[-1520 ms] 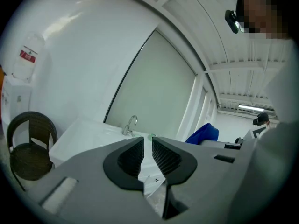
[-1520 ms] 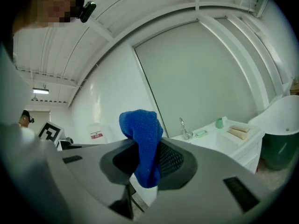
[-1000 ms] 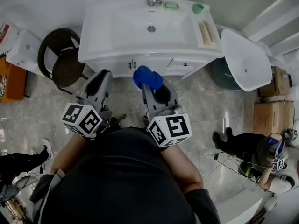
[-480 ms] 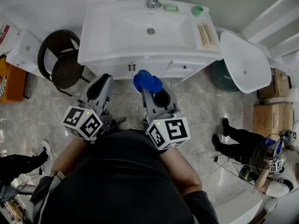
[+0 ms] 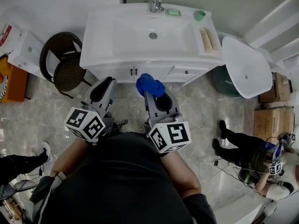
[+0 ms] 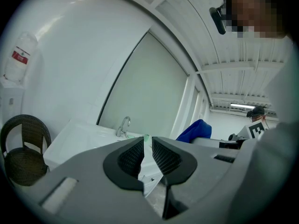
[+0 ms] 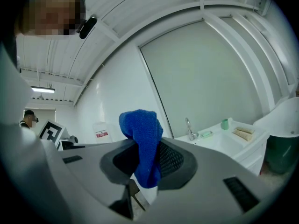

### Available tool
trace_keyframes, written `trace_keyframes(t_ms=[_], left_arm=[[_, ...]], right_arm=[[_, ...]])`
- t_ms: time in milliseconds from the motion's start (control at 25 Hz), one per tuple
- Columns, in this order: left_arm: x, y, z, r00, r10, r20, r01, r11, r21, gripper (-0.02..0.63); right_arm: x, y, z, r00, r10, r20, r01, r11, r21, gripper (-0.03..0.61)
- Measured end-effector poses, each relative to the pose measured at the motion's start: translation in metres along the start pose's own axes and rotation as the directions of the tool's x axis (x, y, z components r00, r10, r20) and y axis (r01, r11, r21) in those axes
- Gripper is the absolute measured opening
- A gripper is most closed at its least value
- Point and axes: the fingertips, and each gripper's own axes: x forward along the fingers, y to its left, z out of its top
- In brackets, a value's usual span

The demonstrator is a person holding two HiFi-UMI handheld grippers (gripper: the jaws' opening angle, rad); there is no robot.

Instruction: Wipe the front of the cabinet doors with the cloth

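Two grippers face the cabinet doors (image 5: 125,72). Right gripper (image 7: 147,160) is clamped on the blue cloth (image 7: 141,125), which bunches above its jaws, near the doors; contact can't be told. Left gripper (image 6: 147,148) has its jaws almost together with nothing between them. Red-white label (image 7: 101,134) off to the left, print unreadable.

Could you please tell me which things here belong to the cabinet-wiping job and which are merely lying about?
For the job:
blue cloth, clamped in the right gripper
white cabinet doors under the sink

Lying about:
wicker chair
green cup
soap dish
loose white basin
cardboard boxes
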Motion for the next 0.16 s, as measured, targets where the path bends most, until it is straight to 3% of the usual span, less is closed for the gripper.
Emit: trace_keyframes(t_ms=[160], left_arm=[[0.0028, 0.0037, 0.0026, 1.0, 0.003, -0.005, -0.003, 1.0, 0.006, 0.057]], right_arm=[[0.0062, -0.0012, -0.0019, 1.0, 0.006, 0.0, -0.006, 1.0, 0.007, 0.087]])
